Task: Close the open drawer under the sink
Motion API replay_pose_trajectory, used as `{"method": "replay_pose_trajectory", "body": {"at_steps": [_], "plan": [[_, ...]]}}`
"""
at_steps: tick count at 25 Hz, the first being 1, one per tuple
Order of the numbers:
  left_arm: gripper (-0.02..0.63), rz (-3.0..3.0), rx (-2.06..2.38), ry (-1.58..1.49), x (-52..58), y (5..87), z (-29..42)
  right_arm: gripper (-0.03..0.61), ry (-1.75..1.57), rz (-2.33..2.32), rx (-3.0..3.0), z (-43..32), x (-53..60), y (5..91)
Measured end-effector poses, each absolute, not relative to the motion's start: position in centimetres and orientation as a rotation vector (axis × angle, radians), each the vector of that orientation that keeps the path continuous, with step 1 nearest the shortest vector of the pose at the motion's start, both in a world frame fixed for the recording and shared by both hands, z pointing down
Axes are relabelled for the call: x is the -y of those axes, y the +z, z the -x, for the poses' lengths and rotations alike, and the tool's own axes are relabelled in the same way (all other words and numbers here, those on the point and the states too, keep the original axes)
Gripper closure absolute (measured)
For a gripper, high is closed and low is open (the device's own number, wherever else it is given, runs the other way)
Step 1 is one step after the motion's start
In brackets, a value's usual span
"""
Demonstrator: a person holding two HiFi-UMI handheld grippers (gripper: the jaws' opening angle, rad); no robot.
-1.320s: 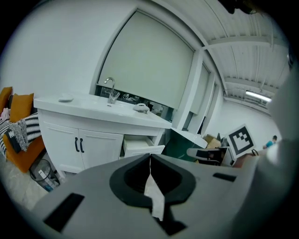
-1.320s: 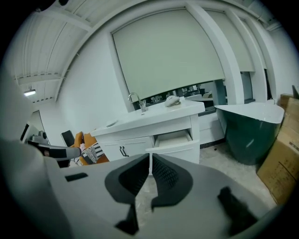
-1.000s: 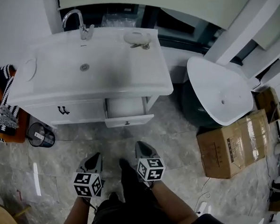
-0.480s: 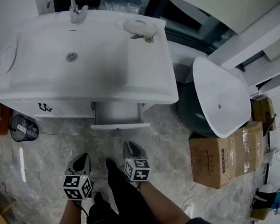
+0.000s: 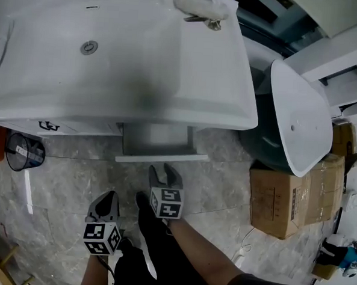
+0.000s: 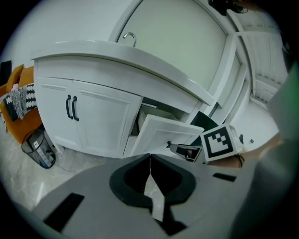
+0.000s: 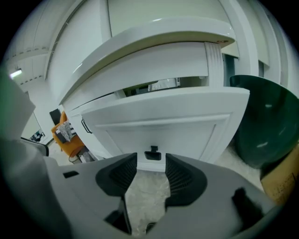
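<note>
My right gripper (image 5: 164,170) has just sprung open, with nothing between its jaws, and it has dropped in close over the last second. The open drawer (image 5: 158,158) sits at its twelve o'clock under the sink (image 5: 140,76) — lined up, I'd say, for a push on the front. The left gripper (image 5: 105,198), at seven o'clock, is clenched and empty. From above, the sink's rim hides the drawer's inside and its handle (image 7: 152,154).

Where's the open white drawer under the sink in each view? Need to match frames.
Head view: open white drawer at centre, sticking out below the counter's front edge.
Left gripper view: right of centre, front panel tilted.
Right gripper view: front panel fills the centre.
Shared landmark: white sink countertop overhanging the drawer.
</note>
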State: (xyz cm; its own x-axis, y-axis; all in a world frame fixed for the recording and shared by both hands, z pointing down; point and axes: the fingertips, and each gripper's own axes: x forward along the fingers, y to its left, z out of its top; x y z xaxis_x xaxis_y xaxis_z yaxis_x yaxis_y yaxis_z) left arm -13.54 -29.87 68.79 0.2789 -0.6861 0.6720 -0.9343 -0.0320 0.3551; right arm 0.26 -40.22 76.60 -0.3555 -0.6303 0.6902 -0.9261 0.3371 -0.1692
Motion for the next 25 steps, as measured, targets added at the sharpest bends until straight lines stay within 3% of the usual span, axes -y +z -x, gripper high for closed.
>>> {"method": "replay_pose_trajectory", "body": {"at_steps": [25], "plan": [[0.598,-1.773,1.512,0.424,34.5,70.6,14.6,0.405,0.764,-1.38,2.139,0.8,47.1,77.8]]}}
